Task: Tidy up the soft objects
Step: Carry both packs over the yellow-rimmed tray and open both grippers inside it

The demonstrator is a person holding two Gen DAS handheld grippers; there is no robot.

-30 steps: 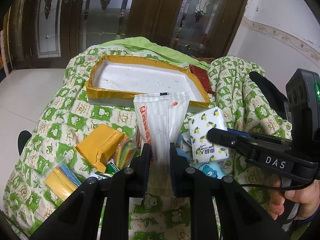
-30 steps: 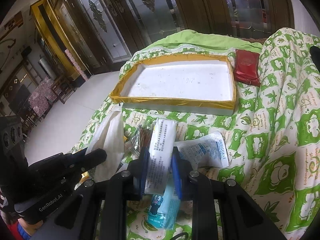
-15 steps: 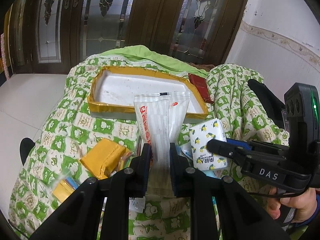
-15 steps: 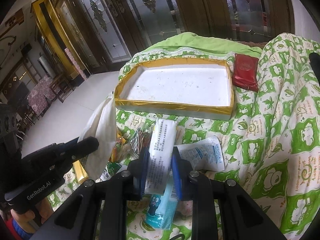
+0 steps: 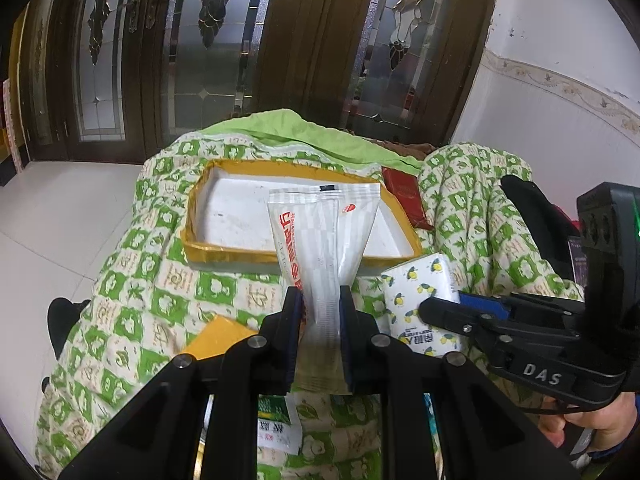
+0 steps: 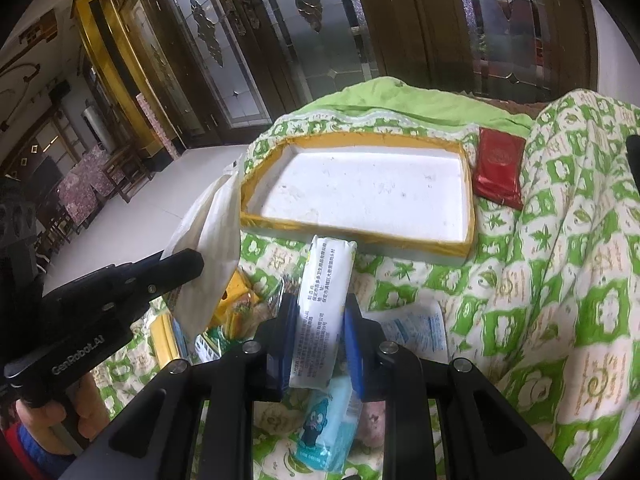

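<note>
Above a green-and-white patterned quilt [image 5: 168,292], the left claw [image 5: 320,300] is clamped on a white sachet with red lettering [image 5: 320,236], held upright before the yellow-rimmed white tray [image 5: 200,248]. Similarly, the right claw [image 6: 320,312] is clamped on a white tissue pack [image 6: 326,280], held just short of the tray's near rim. Lying loose on the quilt are 1 lemon-print tissue pack [image 5: 420,300], 1 blue cartoon-print pack [image 6: 328,424] and 1 red packet [image 6: 500,166] beside the tray.
</note>
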